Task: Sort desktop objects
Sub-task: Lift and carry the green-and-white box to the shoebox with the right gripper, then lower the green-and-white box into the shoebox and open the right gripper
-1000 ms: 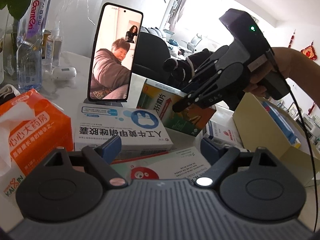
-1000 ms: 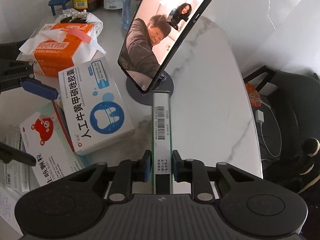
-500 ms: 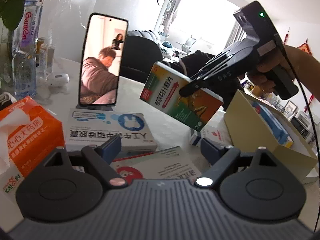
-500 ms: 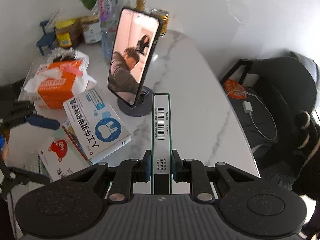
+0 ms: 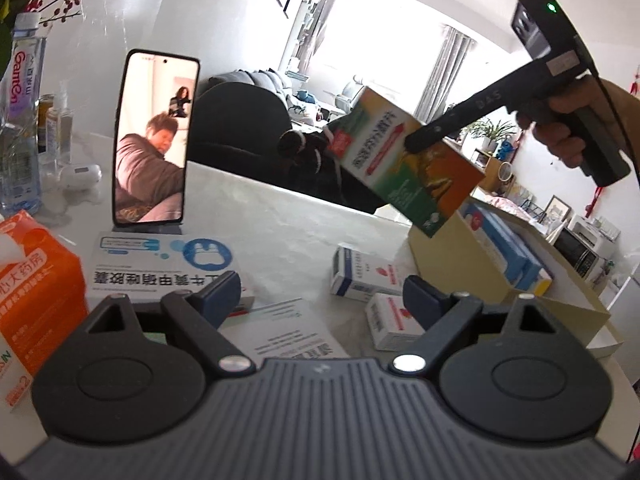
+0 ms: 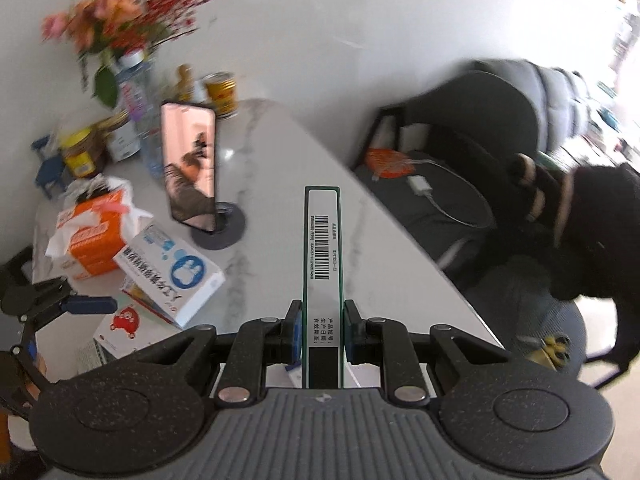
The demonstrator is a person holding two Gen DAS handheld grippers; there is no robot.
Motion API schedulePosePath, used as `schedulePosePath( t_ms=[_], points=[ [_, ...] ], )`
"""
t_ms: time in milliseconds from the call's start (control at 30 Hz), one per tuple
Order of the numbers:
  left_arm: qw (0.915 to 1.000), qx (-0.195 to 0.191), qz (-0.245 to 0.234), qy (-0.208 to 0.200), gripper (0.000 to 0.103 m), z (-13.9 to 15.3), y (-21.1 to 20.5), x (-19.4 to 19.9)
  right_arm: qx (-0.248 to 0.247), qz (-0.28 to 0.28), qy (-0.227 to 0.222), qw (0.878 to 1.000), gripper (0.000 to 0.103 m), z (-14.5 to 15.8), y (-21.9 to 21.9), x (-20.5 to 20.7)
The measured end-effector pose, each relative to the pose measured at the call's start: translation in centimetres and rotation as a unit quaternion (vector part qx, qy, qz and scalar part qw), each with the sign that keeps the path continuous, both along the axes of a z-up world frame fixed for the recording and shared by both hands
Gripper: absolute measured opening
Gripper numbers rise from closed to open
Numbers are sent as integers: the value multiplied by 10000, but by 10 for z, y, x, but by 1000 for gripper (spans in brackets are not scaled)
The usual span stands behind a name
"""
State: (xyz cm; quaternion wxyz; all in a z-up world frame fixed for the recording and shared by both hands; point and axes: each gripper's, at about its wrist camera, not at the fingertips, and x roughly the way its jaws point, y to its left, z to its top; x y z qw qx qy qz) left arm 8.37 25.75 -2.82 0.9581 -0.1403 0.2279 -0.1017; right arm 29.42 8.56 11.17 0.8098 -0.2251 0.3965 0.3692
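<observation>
My right gripper (image 6: 323, 320) is shut on a green-and-orange medicine box (image 6: 322, 240), gripping its narrow barcode edge. In the left wrist view that medicine box (image 5: 404, 168) hangs tilted in the air, just above the left end of an open cream carton (image 5: 452, 264) that holds blue boxes (image 5: 508, 248). My left gripper (image 5: 320, 294) stands open low over the table, above a paper leaflet (image 5: 288, 328), with nothing between its fingers. On the table lie a white-and-blue box with a tooth logo (image 5: 160, 264) and two small white-and-red boxes (image 5: 364, 276).
A phone (image 5: 154, 140) stands upright on a round stand behind the tooth-logo box. An orange tissue pack (image 5: 32, 280) sits at the left, with a water bottle (image 5: 20, 120) and jars behind it. A dark chair (image 6: 500, 160) stands beyond the table's far edge.
My right gripper has lifted the green-and-orange box off the table and carried it up and rightward, over the cream carton. My left gripper has stayed open and nearly still.
</observation>
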Motion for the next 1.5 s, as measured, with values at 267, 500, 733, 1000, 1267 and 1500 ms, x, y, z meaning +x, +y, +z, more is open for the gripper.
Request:
schedulePosePath(
  t_ms=[267,500,733,1000,1267,1500],
  points=[
    [9998,-51,-159,-104,90,5,-10,-6,252,-980,-77,9948,21,19,-57,-1],
    [9995,-89,-254,-158,90,7,-14,-10,394,-1787,-107,9831,22,24,-101,2],
    [9993,-109,-294,-178,90,7,-14,-11,471,-2563,-35,9655,22,12,-132,11],
    [9993,-173,-298,-171,90,5,-12,-12,610,-3478,188,9354,22,-19,-152,29],
    [9992,-246,-284,-138,90,1,-9,-12,713,-4001,349,9130,22,-58,-151,39],
    [9992,-306,-238,-90,90,-4,-4,-14,587,-4140,343,9078,22,-85,-138,44]
  ],
)
